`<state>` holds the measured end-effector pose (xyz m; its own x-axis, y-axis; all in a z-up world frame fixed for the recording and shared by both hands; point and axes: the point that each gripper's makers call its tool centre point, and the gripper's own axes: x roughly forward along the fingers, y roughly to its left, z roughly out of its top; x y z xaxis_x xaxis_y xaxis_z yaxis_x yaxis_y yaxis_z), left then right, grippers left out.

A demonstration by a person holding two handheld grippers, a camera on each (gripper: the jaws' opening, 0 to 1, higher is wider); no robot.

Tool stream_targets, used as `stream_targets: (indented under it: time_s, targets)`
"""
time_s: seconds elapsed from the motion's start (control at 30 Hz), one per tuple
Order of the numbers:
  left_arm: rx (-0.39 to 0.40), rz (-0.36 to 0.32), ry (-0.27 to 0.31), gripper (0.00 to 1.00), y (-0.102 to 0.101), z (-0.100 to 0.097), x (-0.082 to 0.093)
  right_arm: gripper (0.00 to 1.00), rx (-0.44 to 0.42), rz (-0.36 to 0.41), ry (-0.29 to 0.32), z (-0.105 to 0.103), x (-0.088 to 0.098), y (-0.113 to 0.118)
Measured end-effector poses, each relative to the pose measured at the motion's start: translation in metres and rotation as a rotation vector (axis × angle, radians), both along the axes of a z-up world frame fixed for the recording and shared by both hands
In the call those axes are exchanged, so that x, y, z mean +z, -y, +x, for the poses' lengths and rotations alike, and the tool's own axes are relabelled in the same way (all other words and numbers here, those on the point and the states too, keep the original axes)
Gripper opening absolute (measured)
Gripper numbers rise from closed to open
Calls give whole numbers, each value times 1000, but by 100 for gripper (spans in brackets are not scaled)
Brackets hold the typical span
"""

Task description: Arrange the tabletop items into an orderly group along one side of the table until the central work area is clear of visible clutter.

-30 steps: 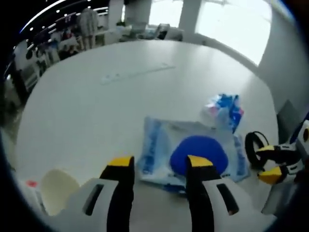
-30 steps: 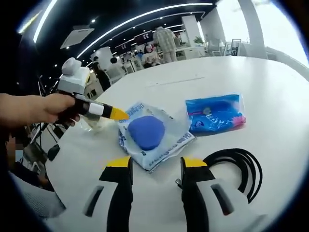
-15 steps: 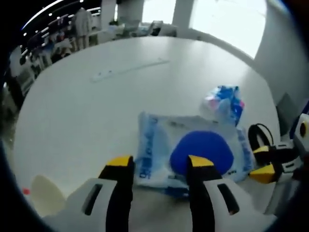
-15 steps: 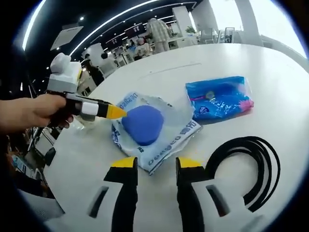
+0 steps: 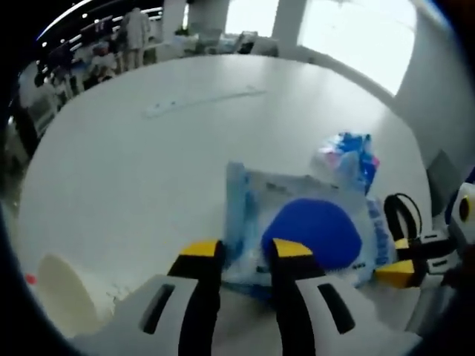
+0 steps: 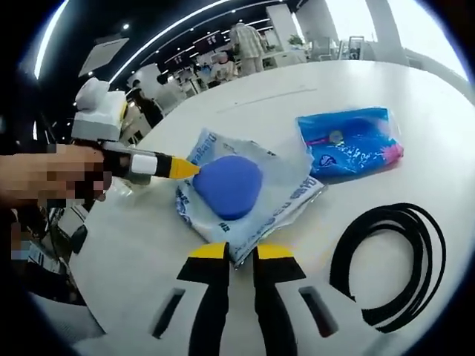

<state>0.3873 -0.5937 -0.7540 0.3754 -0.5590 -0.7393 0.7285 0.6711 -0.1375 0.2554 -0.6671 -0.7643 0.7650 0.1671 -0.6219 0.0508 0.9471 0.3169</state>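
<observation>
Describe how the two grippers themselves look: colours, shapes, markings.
Both match. The left gripper has two black fingers with yellow tips, each with a dark slot in a grey-white base. The right gripper looks the same. Seen from the side, the left one shows a white band behind its yellow tip and a white, rounded body.

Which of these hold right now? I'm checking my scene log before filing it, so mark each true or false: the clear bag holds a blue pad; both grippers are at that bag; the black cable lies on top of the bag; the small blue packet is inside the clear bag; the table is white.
1. The clear plastic bag holds a blue rounded pad. True.
2. Both the left gripper and the right gripper are at that bag's edges. True.
3. The coiled black cable lies on the bag. False: it rests on the table beside it.
4. The small blue printed packet is inside the clear bag. False: it lies apart.
5. The round table is white. True.
</observation>
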Motion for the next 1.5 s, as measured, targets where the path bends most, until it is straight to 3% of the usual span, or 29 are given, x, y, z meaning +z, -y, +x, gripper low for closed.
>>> stream_targets:
  time_s: [0.07, 0.1, 0.13, 0.2, 0.43, 0.53, 0.57, 0.6, 0.7, 0.77, 0.83, 1.1, 1.5]
  targets:
    - [3, 10, 10, 9, -2, 1, 0, 7, -26, 34, -12, 0, -1, 0]
    - [35, 104, 24, 5, -17, 4, -6, 6, -29, 26, -17, -2, -1, 2]
    - [-23, 33, 56, 4, -5, 5, -1, 6, -29, 30, -14, -2, -1, 3]
    - [2, 30, 21, 4, -9, 1, -3, 4, -55, 80, -24, -4, -2, 2]
    - [5, 32, 11, 4, -8, 2, -4, 2, -37, 62, -18, -5, 0, 0]
    - [-8, 74, 8, 14, -12, 2, -11, 2, -31, 47, -23, -7, -2, 0]
    - [-27, 40, 110, 18, -5, 16, -4, 2, -30, 51, -25, -8, -2, 1]
    - [-12, 64, 36, 18, -9, 3, -8, 2, -31, 54, -24, -8, -3, 1]
    - [-21, 64, 30, 16, -8, 2, -8, 2, -25, 48, -24, -8, -3, 1]
    - [-19, 48, 7, 7, -6, -1, -8, 2, -26, 48, -23, -8, -3, 1]
    - [10, 35, 11, 4, -9, 2, -7, 2, -24, 48, -22, -7, -3, 1]
    - [-17, 33, 28, 0, -12, -3, -3, 0, -9, 4, -12, -6, -2, 5]
    - [-25, 13, 39, 0, -15, -12, 9, 0, -14, -52, 4, -9, 9, 16]
